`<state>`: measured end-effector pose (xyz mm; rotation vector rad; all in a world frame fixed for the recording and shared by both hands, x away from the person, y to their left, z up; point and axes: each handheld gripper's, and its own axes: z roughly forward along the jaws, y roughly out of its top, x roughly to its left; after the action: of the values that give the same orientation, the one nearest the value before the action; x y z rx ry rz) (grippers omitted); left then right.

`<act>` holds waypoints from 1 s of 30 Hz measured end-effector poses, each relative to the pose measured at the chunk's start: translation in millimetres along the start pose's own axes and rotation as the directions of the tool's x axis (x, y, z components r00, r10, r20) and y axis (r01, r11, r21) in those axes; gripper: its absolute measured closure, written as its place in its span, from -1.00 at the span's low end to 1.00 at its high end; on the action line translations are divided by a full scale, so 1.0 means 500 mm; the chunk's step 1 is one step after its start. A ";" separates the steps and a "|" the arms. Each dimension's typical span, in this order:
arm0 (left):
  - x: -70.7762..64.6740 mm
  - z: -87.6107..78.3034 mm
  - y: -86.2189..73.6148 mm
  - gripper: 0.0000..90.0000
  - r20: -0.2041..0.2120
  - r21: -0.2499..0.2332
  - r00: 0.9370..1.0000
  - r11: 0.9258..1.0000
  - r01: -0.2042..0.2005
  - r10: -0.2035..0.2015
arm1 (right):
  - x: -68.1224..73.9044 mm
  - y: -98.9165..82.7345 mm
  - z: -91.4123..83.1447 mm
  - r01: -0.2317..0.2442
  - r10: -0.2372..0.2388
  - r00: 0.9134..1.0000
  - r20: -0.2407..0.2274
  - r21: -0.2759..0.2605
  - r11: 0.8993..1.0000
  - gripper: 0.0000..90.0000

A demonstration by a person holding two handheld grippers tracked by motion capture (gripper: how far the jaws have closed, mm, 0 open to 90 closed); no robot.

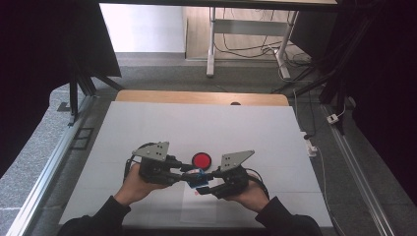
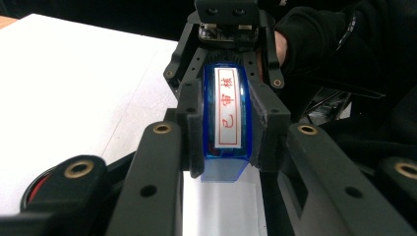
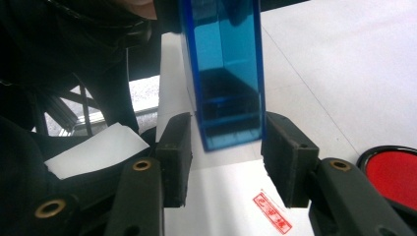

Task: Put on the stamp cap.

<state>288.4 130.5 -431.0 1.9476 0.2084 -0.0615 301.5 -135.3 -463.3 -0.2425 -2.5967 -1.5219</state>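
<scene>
Blue stamp point(image 2: 225, 123) sits pinched in my left gripper point(image 2: 223, 142); right gripper point(image 3: 226, 157) fingers spread around its end, so I back straight off, clear of the red ink pad point(image 3: 393, 172).

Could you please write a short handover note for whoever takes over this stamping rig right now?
Left gripper: shut on the blue stamp, held above the table.
Right gripper: open, jaws either side of the stamp's end, pads not pressing.
Red ink pad: on the white table, just beyond the grippers.
Done: one red imprint on the paper sheet.
Left: probably set the stamp down or re-ink it.
</scene>
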 end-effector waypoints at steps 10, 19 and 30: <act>-0.003 -0.010 0.000 0.56 -0.036 0.015 0.999 1.000 0.003 -0.003 | 0.005 -0.003 -0.007 -0.005 0.003 0.999 0.053 0.023 1.000 0.03; -0.004 -0.020 -0.001 0.56 -0.080 0.034 0.997 0.999 0.020 -0.017 | 0.004 -0.005 -0.024 -0.037 0.034 0.992 0.125 0.020 0.999 -0.15; -0.004 -0.024 -0.003 0.56 -0.129 0.063 0.991 0.998 0.028 -0.020 | 0.011 -0.013 -0.045 -0.079 0.069 0.974 0.218 0.039 0.996 -0.42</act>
<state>285.6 141.9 -427.8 2.0152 0.3181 0.0422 295.6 -157.6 -456.9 -0.5222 -2.7481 -1.4825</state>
